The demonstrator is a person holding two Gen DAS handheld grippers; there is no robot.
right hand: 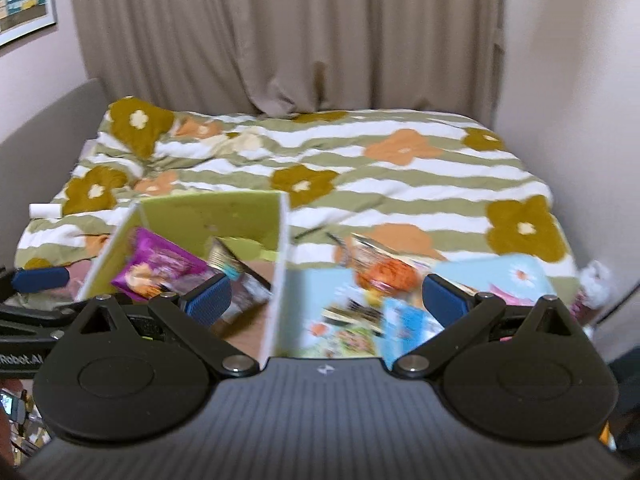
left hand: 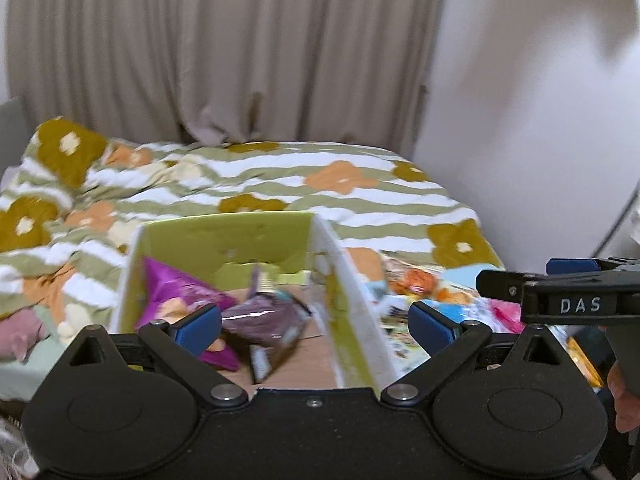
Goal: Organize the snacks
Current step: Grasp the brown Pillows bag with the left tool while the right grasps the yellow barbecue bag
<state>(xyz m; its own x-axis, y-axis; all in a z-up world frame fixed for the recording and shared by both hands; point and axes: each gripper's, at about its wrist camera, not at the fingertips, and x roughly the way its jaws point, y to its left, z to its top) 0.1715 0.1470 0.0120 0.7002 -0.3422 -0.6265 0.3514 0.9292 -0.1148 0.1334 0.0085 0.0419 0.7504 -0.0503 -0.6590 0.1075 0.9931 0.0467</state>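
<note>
An open green box (left hand: 224,240) (right hand: 208,216) stands on the bed. Inside lie a bright purple snack bag (left hand: 176,288) (right hand: 160,264) and a dark maroon packet (left hand: 264,316) (right hand: 244,296). Several loose snack packets lie on the bed right of the box, an orange one (left hand: 416,280) (right hand: 384,272) and a light blue one (right hand: 404,320) among them. My left gripper (left hand: 316,324) is open and empty above the box's near edge. My right gripper (right hand: 326,300) is open and empty over the box's right wall (right hand: 280,264). The right gripper also shows in the left wrist view (left hand: 560,284).
The bed carries a striped floral duvet (left hand: 320,184) (right hand: 400,184). Beige curtains (right hand: 280,32) hang behind it. A wall (left hand: 520,120) runs along the right side. A grey headboard (right hand: 40,132) stands at the left. A pink soft item (left hand: 24,332) lies at the left.
</note>
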